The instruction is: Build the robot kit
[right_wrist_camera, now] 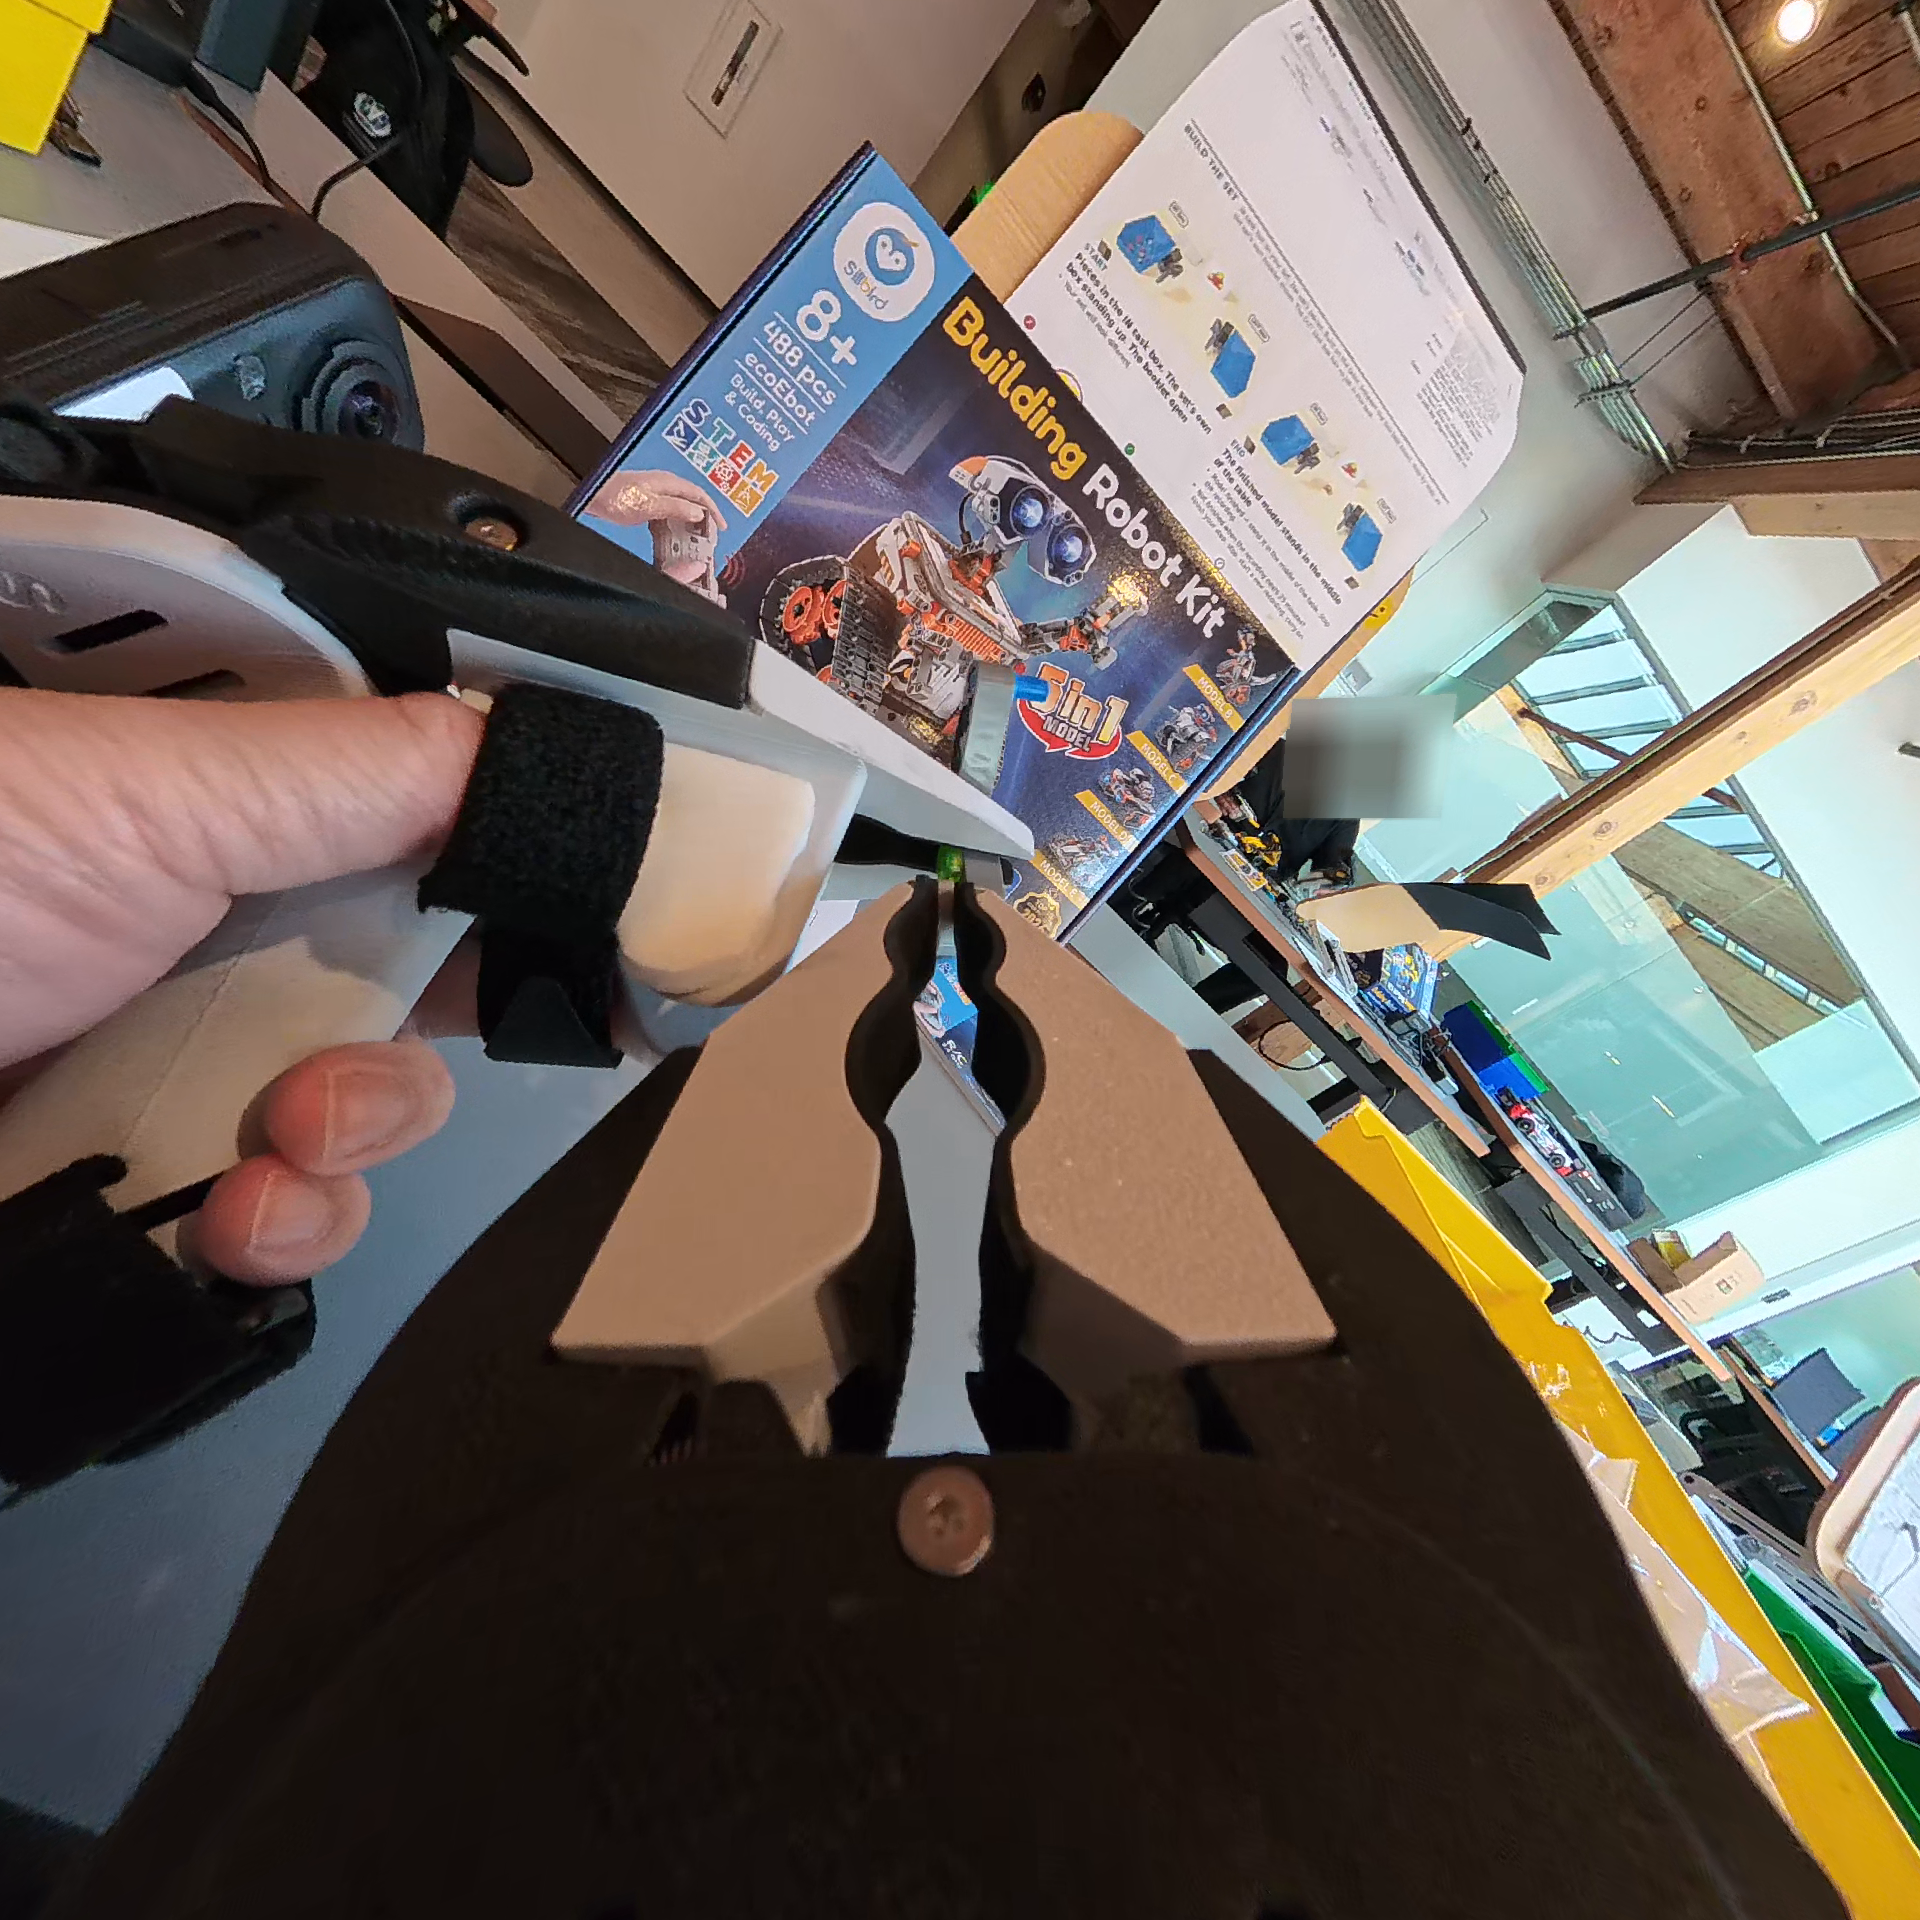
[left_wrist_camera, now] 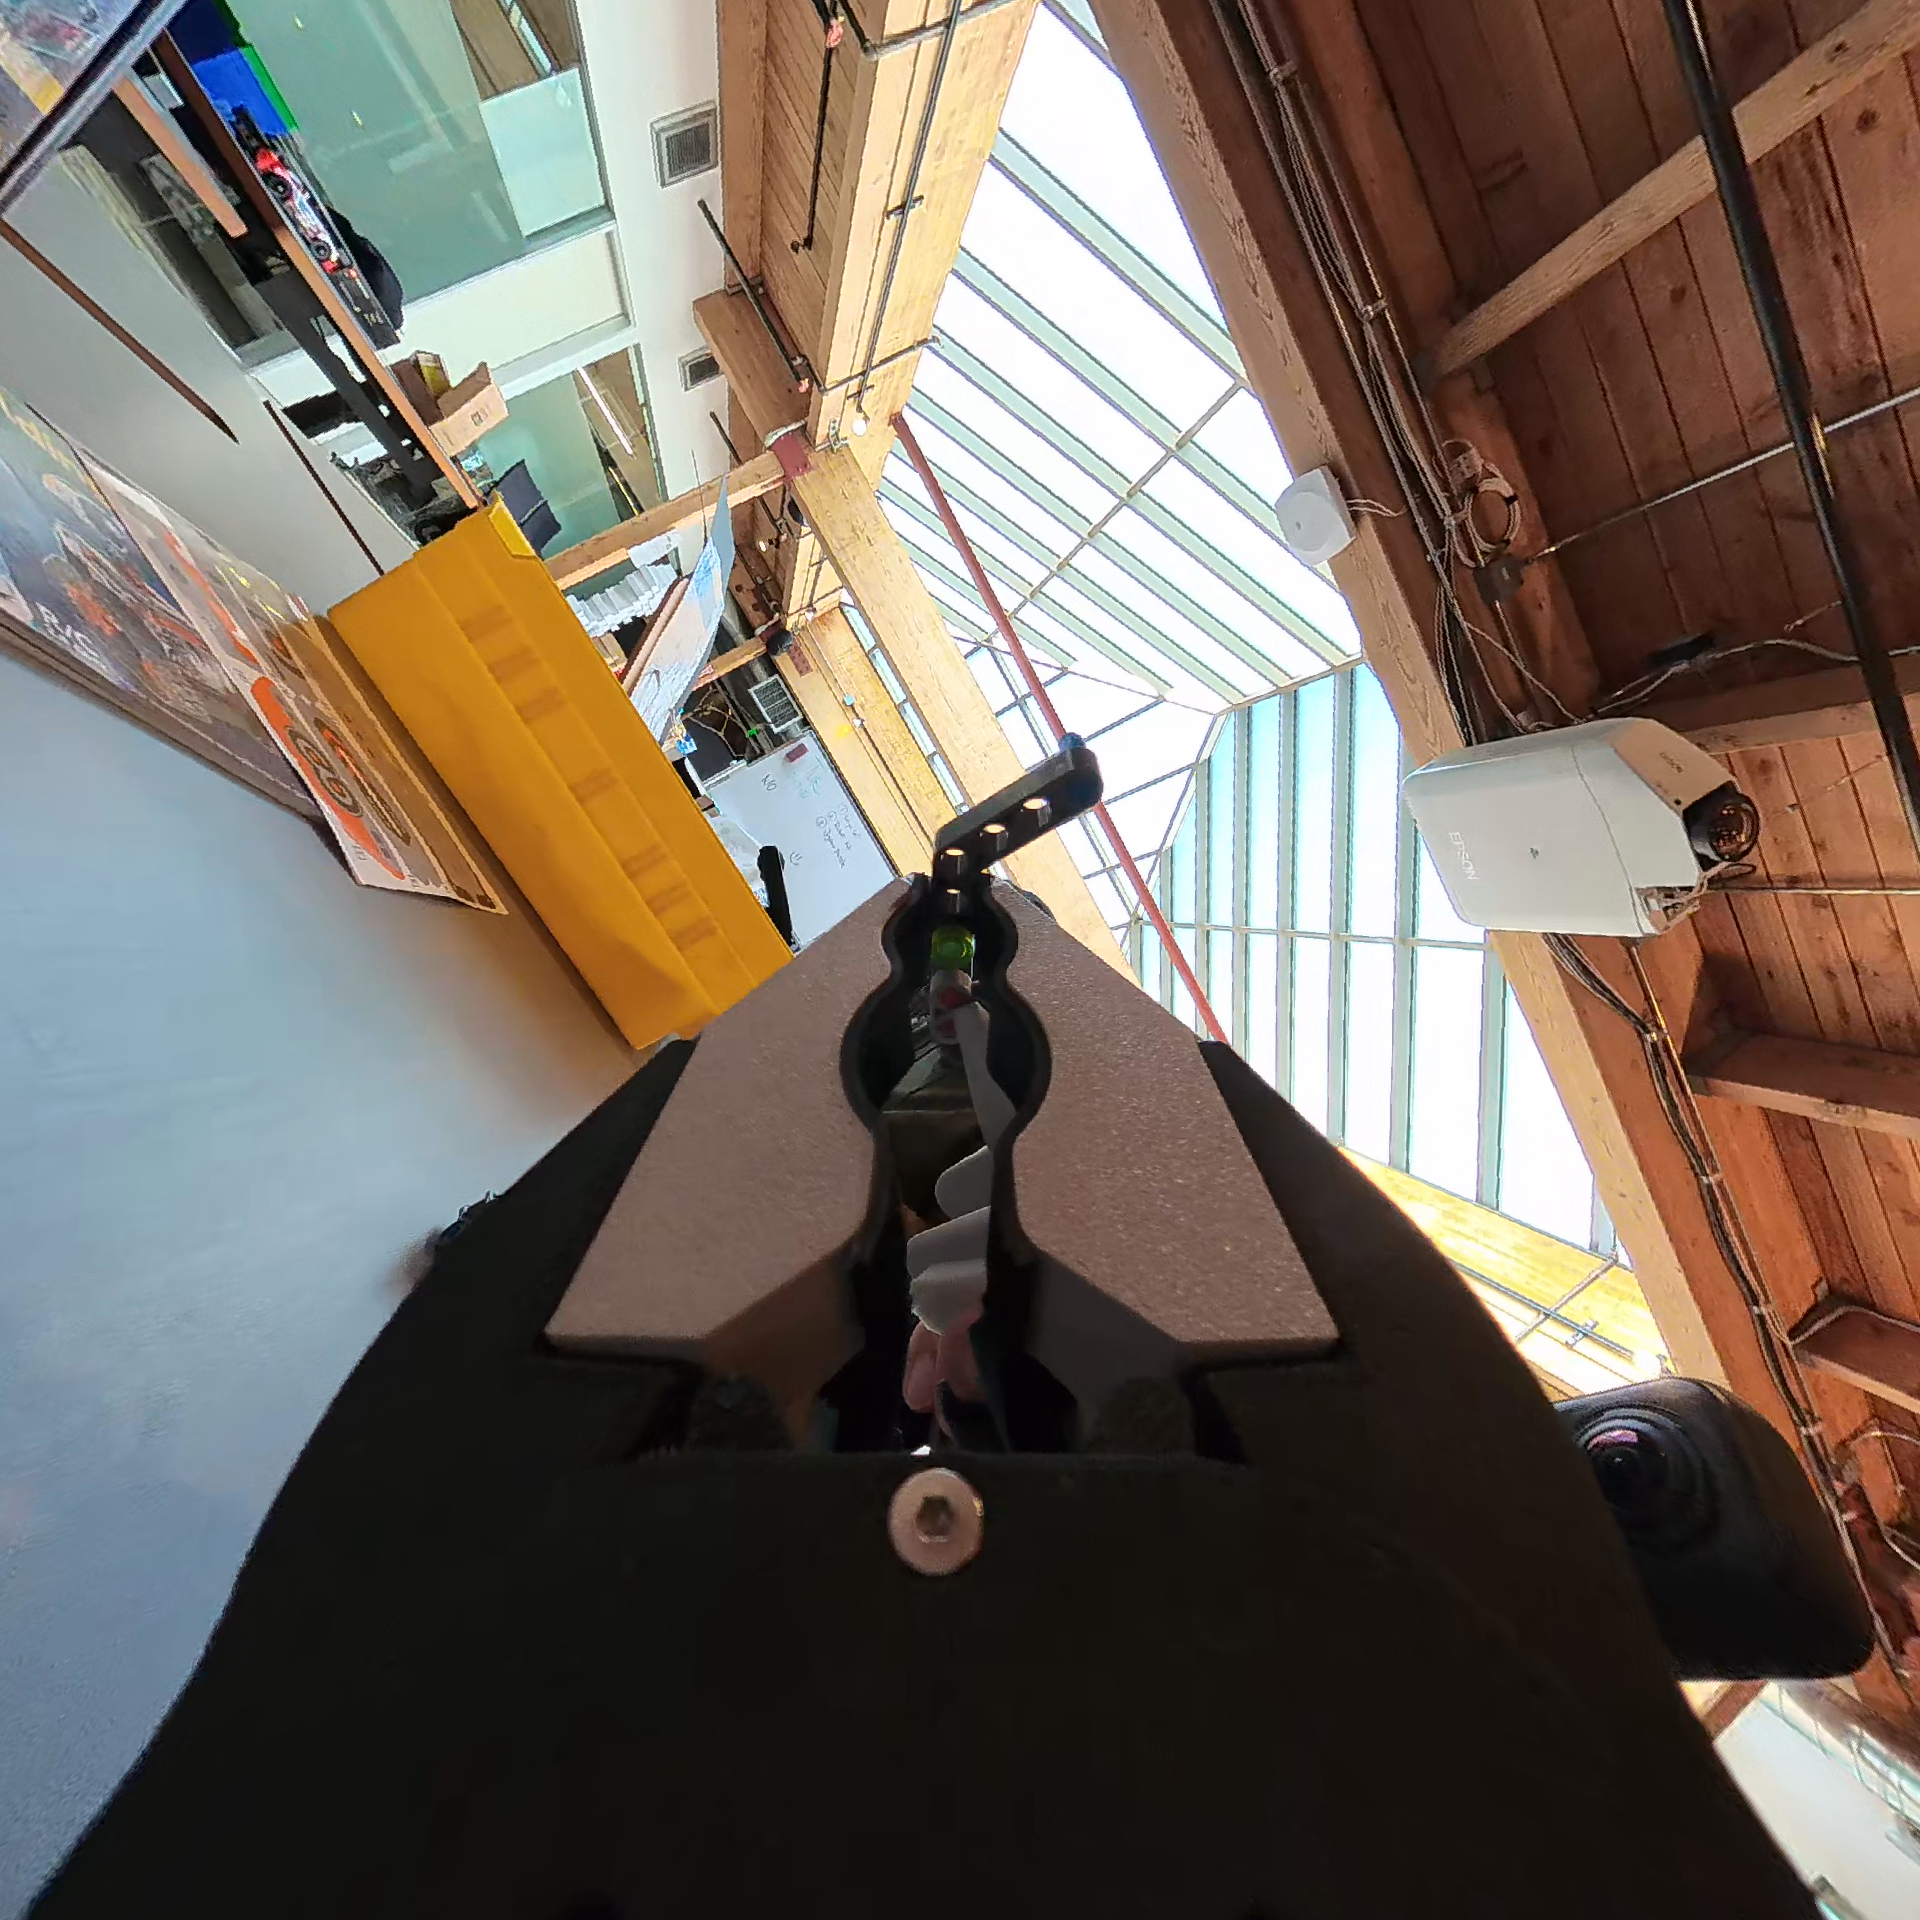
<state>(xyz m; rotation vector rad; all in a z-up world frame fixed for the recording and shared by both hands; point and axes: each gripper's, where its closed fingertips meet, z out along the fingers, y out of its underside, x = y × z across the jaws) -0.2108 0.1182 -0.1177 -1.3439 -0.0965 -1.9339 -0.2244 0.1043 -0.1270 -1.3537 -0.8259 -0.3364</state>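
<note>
My left gripper [left_wrist_camera: 951, 888] points up toward the ceiling and is shut on a dark angled beam with holes [left_wrist_camera: 1023, 805]. A small green pin [left_wrist_camera: 950, 945] shows in the gap just behind its tips. In the right wrist view a hand [right_wrist_camera: 208, 790] holds the left gripper [right_wrist_camera: 1003, 836] in from the left. The beam [right_wrist_camera: 982, 732] looks grey there, with a blue pin at its far end. My right gripper [right_wrist_camera: 943, 899] is shut with its tips on the green pin [right_wrist_camera: 948, 864], right under the left gripper's tips.
A building-kit box [right_wrist_camera: 935, 540] and a printed instruction sheet [right_wrist_camera: 1299, 312] stand behind the grippers. Yellow bins [left_wrist_camera: 561, 748] [right_wrist_camera: 1455, 1299] sit beside them on a grey table [left_wrist_camera: 156, 1039]. A white projector [left_wrist_camera: 1558, 831] hangs from the wooden ceiling. A black camera [right_wrist_camera: 343, 395] sits by the left gripper. My left and right fingertips are right by each other.
</note>
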